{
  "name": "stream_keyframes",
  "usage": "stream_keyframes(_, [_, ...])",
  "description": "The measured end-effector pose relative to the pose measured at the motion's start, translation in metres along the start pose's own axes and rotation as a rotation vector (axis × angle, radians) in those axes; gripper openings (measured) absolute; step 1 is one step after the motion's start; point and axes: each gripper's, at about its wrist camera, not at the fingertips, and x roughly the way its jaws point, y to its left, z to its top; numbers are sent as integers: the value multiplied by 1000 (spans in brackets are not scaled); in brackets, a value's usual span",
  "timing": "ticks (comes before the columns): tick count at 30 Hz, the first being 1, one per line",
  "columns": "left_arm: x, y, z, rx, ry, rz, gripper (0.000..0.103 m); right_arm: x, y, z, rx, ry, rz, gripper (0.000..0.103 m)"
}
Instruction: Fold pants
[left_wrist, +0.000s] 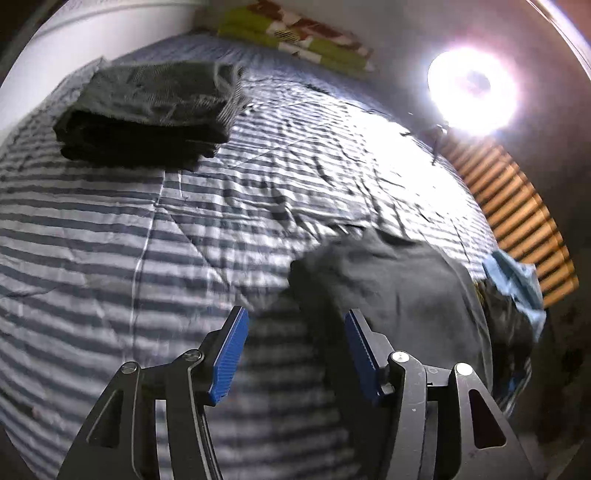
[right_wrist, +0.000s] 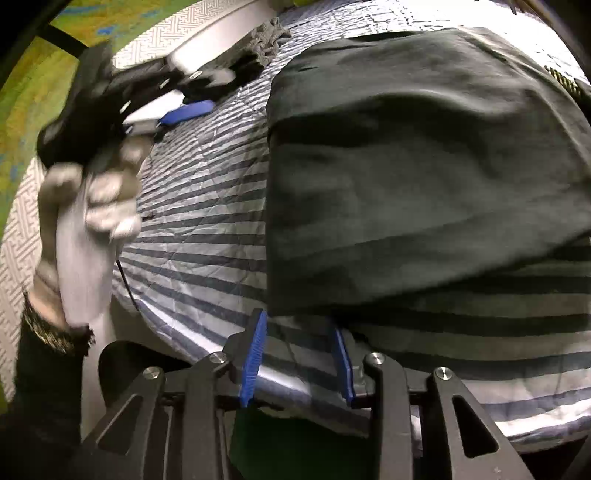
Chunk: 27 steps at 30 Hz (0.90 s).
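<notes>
In the left wrist view, the left tool (left_wrist: 295, 332) sits at the bottom centre of the frame with its blue pads spread apart and nothing between them, hovering above a bed covered by a blue-and-white striped quilt (left_wrist: 110, 240). The dark grey pants (left_wrist: 391, 291) lie in a rumpled heap at the lower right, just beyond the right-hand pad. Only this view shows a folded stack of dark clothes (left_wrist: 147, 110) at the upper left, a yellow-green patterned blanket (left_wrist: 295, 37) along the top edge, a glaring round lamp (left_wrist: 472, 88) at the upper right, and a bit of light blue cloth (left_wrist: 517, 284) at the right edge beside the pants.

The right wrist view fills its centre and right with the pants (right_wrist: 424, 177), spread over the quilt (right_wrist: 195, 229). The right tool (right_wrist: 299, 350) is at the bottom centre, its blue pads also apart and empty, poised over the near edge of the bed just below the pants' hem. This view alone shows the person's gloved left hand (right_wrist: 92, 206) at the left, blurred, gripping the handle of the left tool (right_wrist: 188, 109), whose blue fingers point toward the upper centre of the frame.
</notes>
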Motion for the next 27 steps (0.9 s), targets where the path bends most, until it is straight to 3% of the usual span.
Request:
stream_keyframes(6, [47, 19, 21, -137, 55, -71, 54, 8, 14, 1, -36, -35, -76, 33])
stream_keyframes(8, [58, 22, 23, -160, 74, -98, 40, 9, 15, 3, -41, -41, -86, 31])
stream_keyframes(11, [68, 24, 25, -197, 77, -126, 17, 9, 10, 4, -22, -49, -94, 20])
stream_keyframes(13, [71, 20, 27, -186, 68, -105, 4, 9, 5, 4, -13, -51, -86, 14])
stream_keyframes(18, [71, 7, 30, -130, 45, -41, 2, 4, 3, 1, -27, -72, -83, 6])
stream_keyframes(27, [63, -3, 43, -104, 31, -30, 2, -10, 11, -3, -82, -93, -71, 5])
